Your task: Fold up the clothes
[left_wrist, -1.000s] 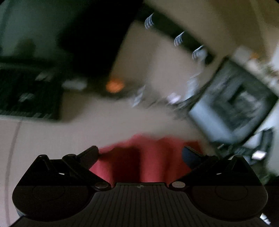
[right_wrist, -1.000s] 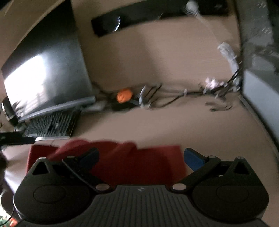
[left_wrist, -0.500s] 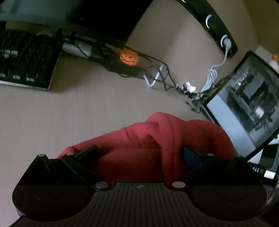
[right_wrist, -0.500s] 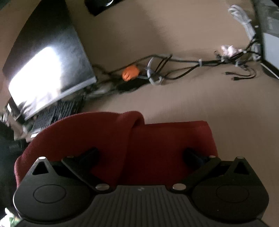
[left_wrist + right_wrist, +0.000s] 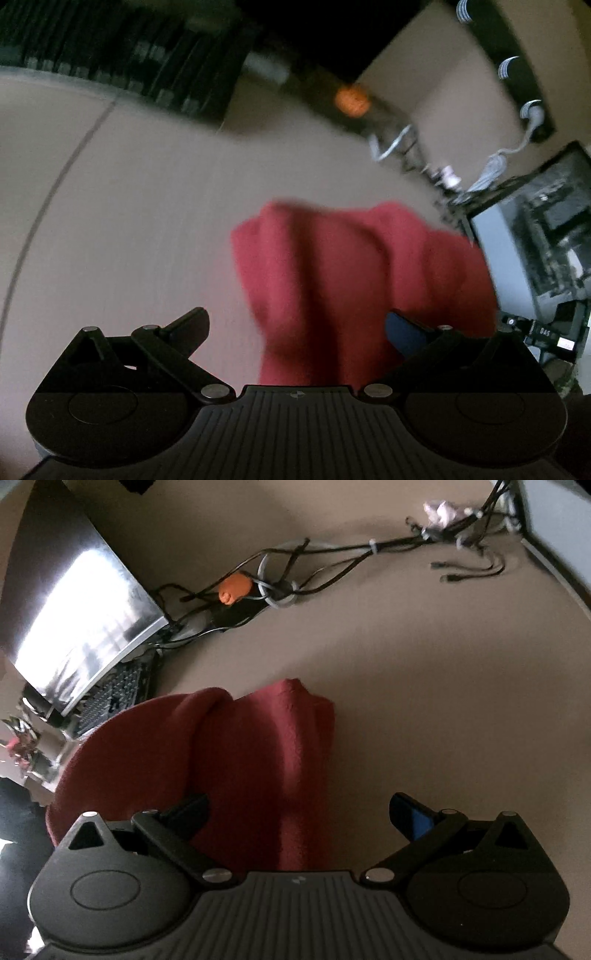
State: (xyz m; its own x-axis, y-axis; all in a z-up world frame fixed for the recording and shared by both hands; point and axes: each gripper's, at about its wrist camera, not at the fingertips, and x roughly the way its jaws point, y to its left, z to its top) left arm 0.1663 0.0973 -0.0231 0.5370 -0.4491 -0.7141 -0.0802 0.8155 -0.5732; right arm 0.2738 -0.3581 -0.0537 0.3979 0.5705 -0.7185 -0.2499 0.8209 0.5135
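- Cloth: the red garment (image 5: pixel 236 760) lies bunched on your desk (image 5: pixel 424 709), short of the cables (image 5: pixel 325 568) along its back edge.
- Your left gripper (image 5: pixel 297 325) and right gripper (image 5: pixel 299 808) gape wide above it, gripping nothing.

1. We can read only one text: the letters "DAS", white on a small dark device (image 5: pixel 546 332) at the right edge of the left wrist view.
2. We find nothing legible in the right wrist view.
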